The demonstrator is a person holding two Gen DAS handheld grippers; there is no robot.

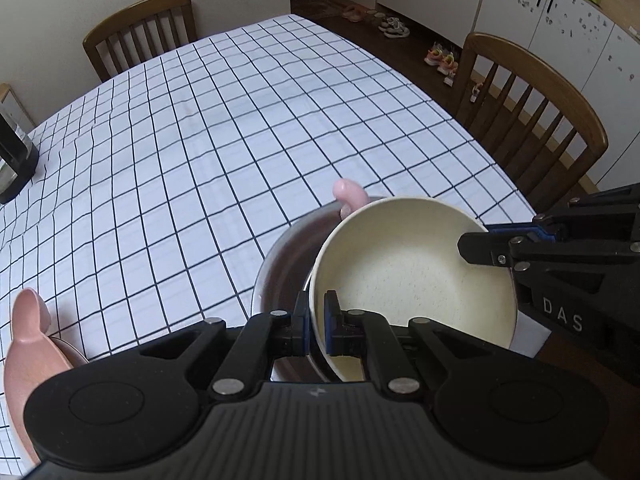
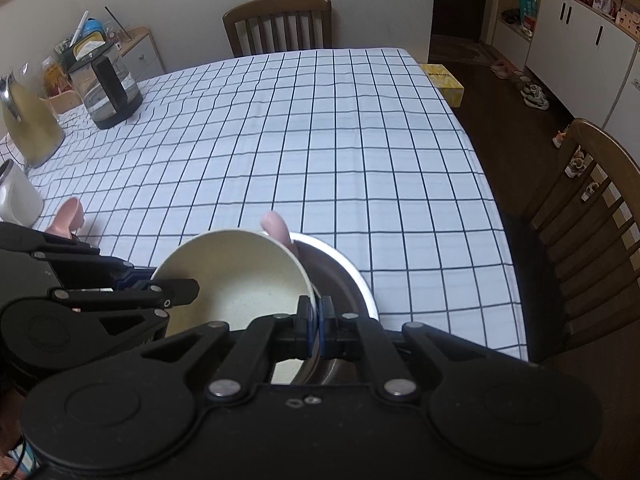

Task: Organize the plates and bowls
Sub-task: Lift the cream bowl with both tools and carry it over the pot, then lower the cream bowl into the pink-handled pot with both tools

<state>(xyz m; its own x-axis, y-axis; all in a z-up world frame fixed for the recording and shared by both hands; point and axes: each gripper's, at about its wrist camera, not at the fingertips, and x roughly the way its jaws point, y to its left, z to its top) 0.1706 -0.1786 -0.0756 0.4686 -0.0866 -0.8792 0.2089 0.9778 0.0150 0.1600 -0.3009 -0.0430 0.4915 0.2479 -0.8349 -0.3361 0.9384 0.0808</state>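
Currently, left gripper (image 1: pixel 317 322) and right gripper (image 2: pixel 319 320) each clamp the cream bowl (image 1: pixel 408 280) rim, tilted over the steel bowl (image 1: pixel 280 264).

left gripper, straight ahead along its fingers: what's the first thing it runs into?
The left gripper is already shut on the cream bowl rim. Pushed straight on, that bowl would likely hit the far wall of the steel bowl it leans in, near the pink ear. Beyond lies tablecloth. Depth is unclear.
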